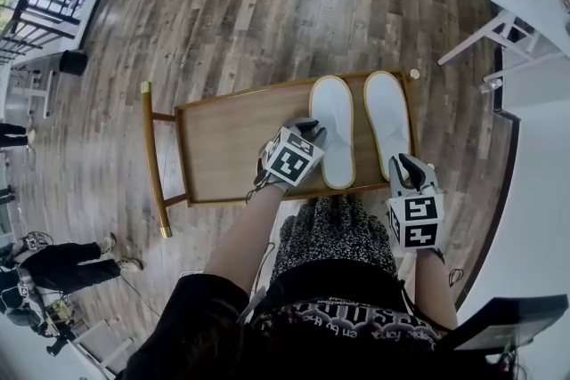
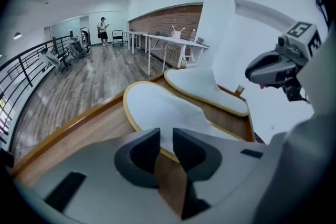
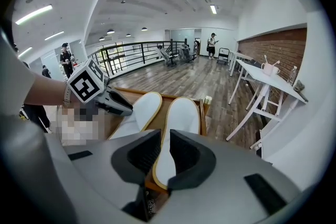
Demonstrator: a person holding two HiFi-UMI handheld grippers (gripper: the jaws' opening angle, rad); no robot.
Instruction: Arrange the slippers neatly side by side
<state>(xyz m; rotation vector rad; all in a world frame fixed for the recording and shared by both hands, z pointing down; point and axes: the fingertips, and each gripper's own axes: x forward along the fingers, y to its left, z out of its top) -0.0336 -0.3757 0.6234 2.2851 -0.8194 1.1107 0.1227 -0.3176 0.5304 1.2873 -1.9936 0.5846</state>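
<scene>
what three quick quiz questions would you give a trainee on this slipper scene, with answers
1. True or false: the left slipper and the right slipper lie on the floor.
2. Seen from the person, which part of the wooden tray holds them? A) left end B) middle C) right end
3. In the right gripper view, what shows between the fingers of the right gripper?
Key: 1 false, they lie on the wooden tray; 2 C; 3 the near end of the right slipper.
</scene>
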